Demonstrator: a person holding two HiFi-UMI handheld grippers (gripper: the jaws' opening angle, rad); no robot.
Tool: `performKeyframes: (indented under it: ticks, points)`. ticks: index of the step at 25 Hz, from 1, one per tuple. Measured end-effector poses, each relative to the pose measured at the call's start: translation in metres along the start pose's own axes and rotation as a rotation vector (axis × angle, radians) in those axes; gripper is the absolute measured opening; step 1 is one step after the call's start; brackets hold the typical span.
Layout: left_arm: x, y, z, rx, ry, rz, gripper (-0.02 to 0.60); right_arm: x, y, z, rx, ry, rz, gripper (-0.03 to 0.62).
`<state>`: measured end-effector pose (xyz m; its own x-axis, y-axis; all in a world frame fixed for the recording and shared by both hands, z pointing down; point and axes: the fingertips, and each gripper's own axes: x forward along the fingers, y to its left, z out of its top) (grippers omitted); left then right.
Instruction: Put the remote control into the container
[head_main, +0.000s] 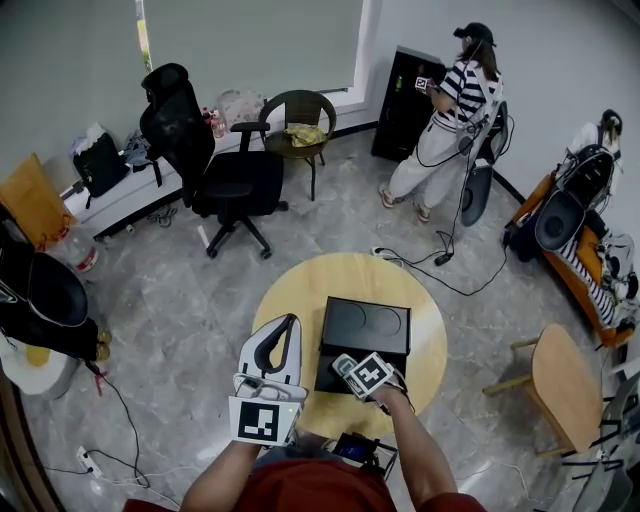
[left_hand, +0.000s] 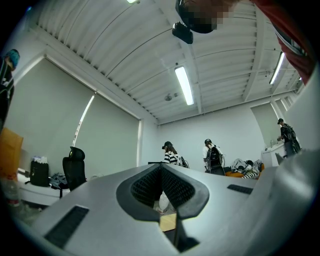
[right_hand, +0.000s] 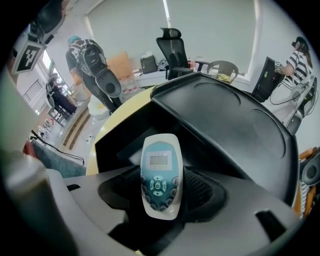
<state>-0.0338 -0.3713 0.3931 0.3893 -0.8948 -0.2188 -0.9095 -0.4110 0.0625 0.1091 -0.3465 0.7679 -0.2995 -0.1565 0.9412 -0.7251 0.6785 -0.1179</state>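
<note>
— Count?
— One remote (right_hand: 160, 170), one black container (head_main: 365, 325), one round yellow table (head_main: 290, 290). My right tongs (right_hand: 160, 192) are clamped on the remote, at the container's near edge. My left tongs (left_hand: 161, 170) are pressed together, empty, just left of the container.
— Writing?
— The remote's print is too small to read. Grey marbled floor (head_main: 180, 300); one black office chair (head_main: 215, 170) far left.

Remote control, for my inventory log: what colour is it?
The remote control is white with a teal face; right gripper view shows it best.
</note>
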Motion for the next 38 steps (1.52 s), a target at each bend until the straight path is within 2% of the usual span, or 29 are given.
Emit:
performKeyframes:
  ticks: [15, 30, 34, 38]
  points:
    - [0.002, -0.003, -0.003, -0.006, 0.007, -0.005, 0.017, 0.002, -0.002, 0.001, -0.013, 0.037, -0.026, 0.275]
    - [0.001, -0.002, -0.006, -0.007, 0.009, -0.007, 0.017, 0.000, -0.005, 0.006, 0.081, -0.034, -0.030, 0.276]
    - [-0.001, 0.001, -0.008, 0.016, 0.032, -0.012, 0.017, -0.006, -0.006, 0.007, 0.094, -0.048, -0.035, 0.276]
    - [0.000, -0.001, -0.004, -0.006, 0.006, -0.007, 0.017, -0.015, -0.007, 0.008, 0.111, -0.086, -0.036, 0.276]
